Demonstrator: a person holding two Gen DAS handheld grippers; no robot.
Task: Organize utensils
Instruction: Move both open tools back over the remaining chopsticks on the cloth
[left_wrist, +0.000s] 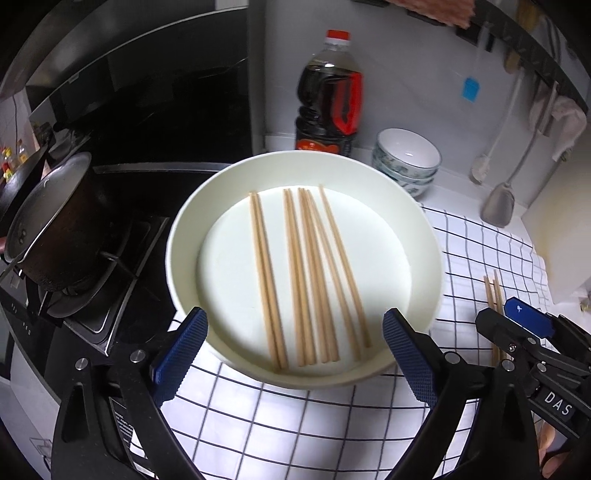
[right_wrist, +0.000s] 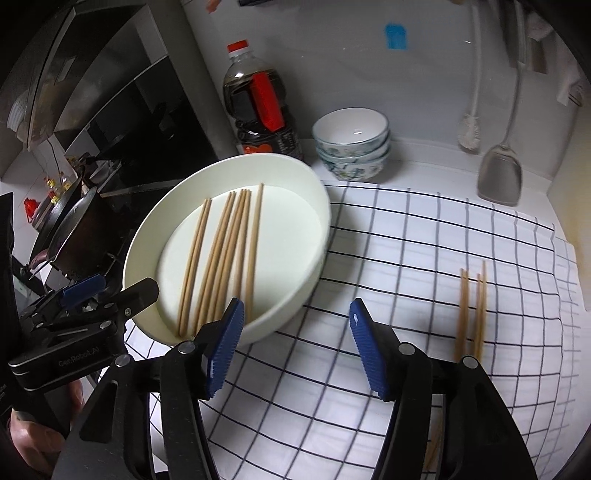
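Several wooden chopsticks (left_wrist: 310, 273) (right_wrist: 221, 254) lie side by side in a round white dish (left_wrist: 177, 236) (right_wrist: 317, 206) on a checked cloth. My left gripper (left_wrist: 295, 317) (right_wrist: 116, 290) stands wide open over the dish's near rim, its blue pads touching nothing. My right gripper (right_wrist: 297, 304) (left_wrist: 502, 315) hovers open over the cloth just right of the dish, with only cloth showing between its fingers. A few more chopsticks (right_wrist: 472, 310) (left_wrist: 495, 291) lie on the cloth to its right, their near ends hidden behind its right finger.
A dark sauce bottle (right_wrist: 258, 107) and stacked patterned bowls (right_wrist: 351, 144) stand behind the dish by the wall. A spatula (right_wrist: 500, 177) and a brush (right_wrist: 469, 133) hang at the right. A pot (left_wrist: 55, 221) sits on the stove left of the dish. The checked cloth (right_wrist: 406, 258) covers the counter.
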